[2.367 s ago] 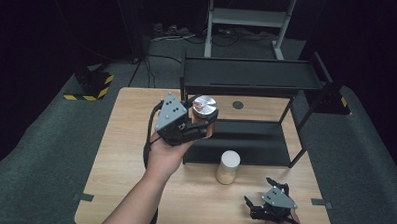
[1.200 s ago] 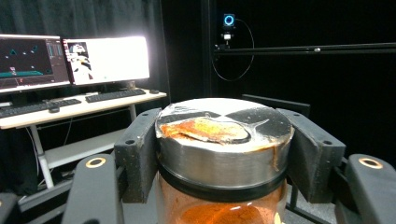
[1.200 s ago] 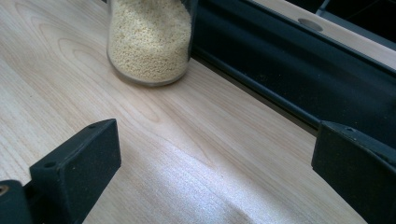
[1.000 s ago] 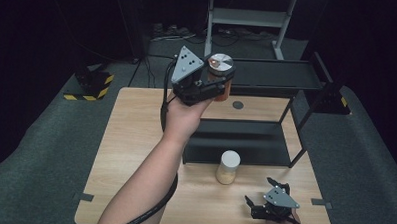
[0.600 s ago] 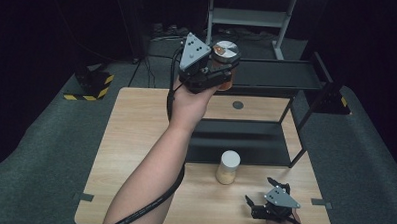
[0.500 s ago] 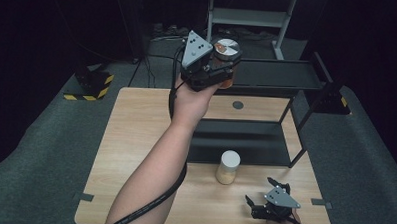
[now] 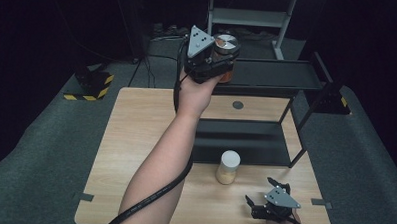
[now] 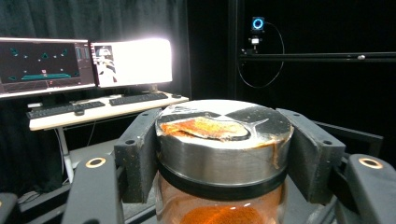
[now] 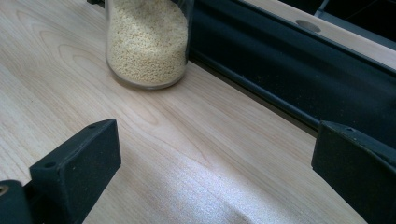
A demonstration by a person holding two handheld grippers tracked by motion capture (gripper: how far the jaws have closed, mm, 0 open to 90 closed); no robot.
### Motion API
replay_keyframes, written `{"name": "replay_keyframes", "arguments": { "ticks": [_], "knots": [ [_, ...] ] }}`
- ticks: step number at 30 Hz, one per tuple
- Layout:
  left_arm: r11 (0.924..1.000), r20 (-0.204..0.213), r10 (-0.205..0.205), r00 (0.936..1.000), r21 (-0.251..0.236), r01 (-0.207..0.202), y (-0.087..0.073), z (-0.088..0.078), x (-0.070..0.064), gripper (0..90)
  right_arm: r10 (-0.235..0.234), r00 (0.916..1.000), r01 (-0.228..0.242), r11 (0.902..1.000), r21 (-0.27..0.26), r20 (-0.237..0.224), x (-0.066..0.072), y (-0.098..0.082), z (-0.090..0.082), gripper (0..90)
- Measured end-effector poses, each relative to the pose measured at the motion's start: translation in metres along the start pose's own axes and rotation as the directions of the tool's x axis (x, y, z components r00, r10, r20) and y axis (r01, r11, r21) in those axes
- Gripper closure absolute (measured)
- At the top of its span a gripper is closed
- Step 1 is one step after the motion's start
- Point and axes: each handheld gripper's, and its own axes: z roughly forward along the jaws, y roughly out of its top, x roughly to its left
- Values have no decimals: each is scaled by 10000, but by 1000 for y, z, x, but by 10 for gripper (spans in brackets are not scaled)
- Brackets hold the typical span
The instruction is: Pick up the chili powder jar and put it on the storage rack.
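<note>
Shelf [image 7: 268,74] is my landmark; I have the left gripper [image 7: 208,62] raised at its top level's left end, fingers [image 8: 135,154] clamped on the lid of a jar [image 8: 224,154] of orange powder, not yet set down; the second jar [image 7: 228,167], pale grains, stands on the tabletop [image 7: 135,135] before the shelf, unplaced; my right gripper [image 7: 273,204] rests nearby, fingers wide apart, empty.

Dark curtained lab, monitors [image 8: 84,60] and keyboards [image 8: 140,98] on desk, mounted camera [image 8: 257,24]
</note>
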Motion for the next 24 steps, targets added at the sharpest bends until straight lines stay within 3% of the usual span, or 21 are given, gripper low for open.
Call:
{"name": "replay_keyframes", "arguments": {
  "ticks": [9, 24],
  "knots": [
    [9999, -124, -111, 9999, 85, 112, -4, 13, -2, 346, 67, 10000, -67, 10000, -50, -20, -1, -1, 0, 4],
    [9991, -207, -314, 9993, 268, 320, -13, 20, -4, 346, 13, 10000, -13, 10000, -38, -14, 0, -1, 0, 4]
  ]
}}
